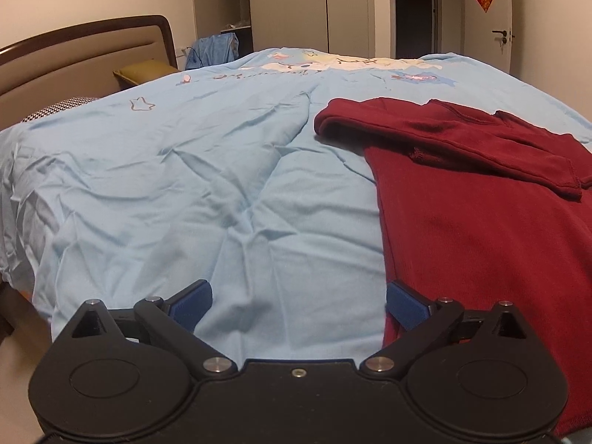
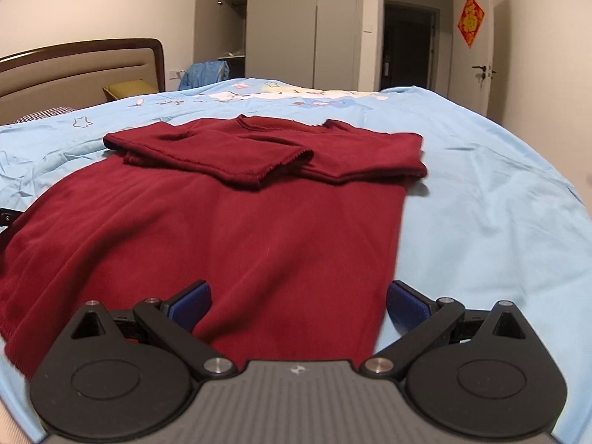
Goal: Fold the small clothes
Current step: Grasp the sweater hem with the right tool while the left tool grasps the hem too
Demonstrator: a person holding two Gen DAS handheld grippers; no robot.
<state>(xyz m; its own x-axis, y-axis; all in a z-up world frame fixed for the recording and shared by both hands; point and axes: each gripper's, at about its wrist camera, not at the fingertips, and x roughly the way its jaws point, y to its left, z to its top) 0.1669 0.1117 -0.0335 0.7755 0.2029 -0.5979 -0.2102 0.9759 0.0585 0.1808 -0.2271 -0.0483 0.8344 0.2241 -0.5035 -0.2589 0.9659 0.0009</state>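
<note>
Two grippers are hanging low over the near edge of the bed, both with jaws spread wide and nothing between them. The dark red shirt (image 2: 229, 229) is lying flat on the light blue bedcover (image 1: 166, 185), collar toward the far side, with both sleeves already folded inward across the chest so that they are overlapping near the neckline. Relative to the shirt, the right gripper (image 2: 298, 305) is sitting at the hem, straddling its right-hand corner, one blue pad over the cloth and the other over bare bedcover. The left gripper (image 1: 298, 305) is sitting just off the shirt's left side edge, its right pad touching or nearly touching the fabric.

The step in hand is probably taking the hem to fold the body up toward the collar. Doing it well is calling for both grippers pinching the hem corners evenly, catching both layers of cloth but not the bedcover beneath, then lifting level and laying the hem squarely beside the folded sleeves without dragging them loose. The left gripper is needing to move inward onto its corner first.
</note>
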